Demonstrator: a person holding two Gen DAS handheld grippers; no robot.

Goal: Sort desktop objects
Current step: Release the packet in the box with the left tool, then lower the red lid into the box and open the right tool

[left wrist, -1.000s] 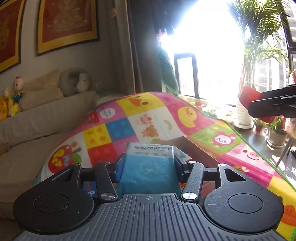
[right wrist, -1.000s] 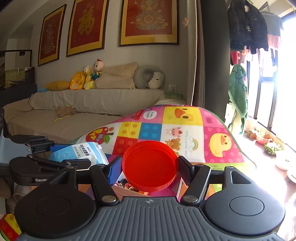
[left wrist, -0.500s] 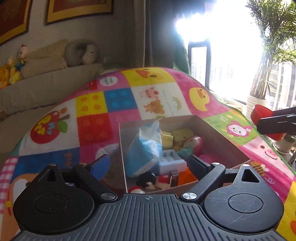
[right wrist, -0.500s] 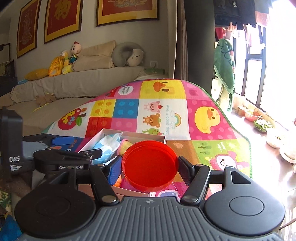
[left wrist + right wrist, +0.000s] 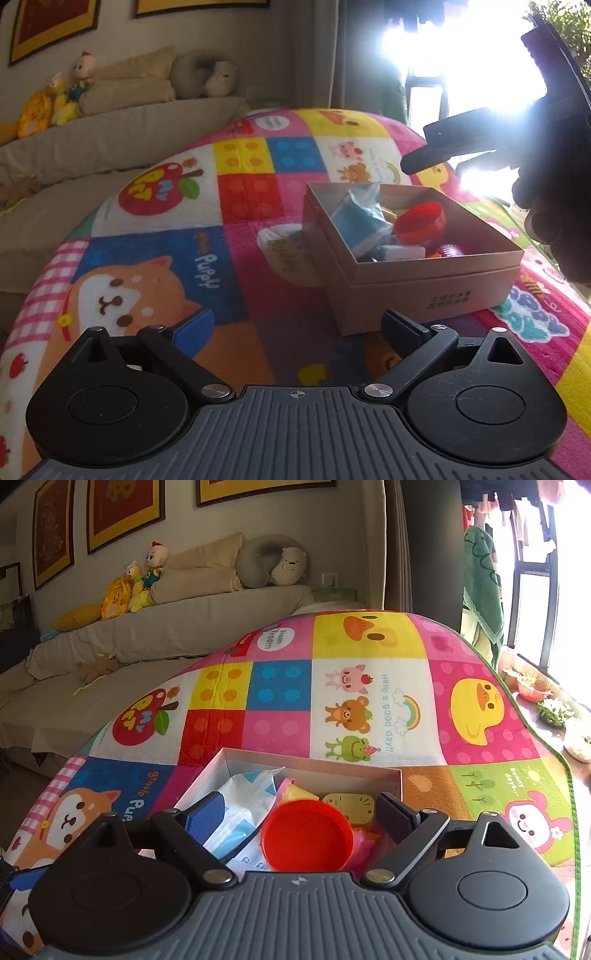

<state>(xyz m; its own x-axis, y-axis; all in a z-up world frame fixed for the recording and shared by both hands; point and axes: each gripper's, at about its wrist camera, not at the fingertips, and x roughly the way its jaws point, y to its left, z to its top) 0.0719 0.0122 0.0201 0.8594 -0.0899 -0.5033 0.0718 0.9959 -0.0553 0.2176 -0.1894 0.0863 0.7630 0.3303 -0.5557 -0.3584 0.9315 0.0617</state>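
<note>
Release stage: red lid lies in the cardboard box beside the tissue pack, between and below the right hand-held gripper, whose jaws have just been opening wide. Left hand-held gripper, wide and empty, has the box ahead to its right.

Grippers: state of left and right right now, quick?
Left gripper: open, jaws have just been opening, nothing between them.
Right gripper: open, jaws just opened; red lid lies loose between them in the box.
</note>
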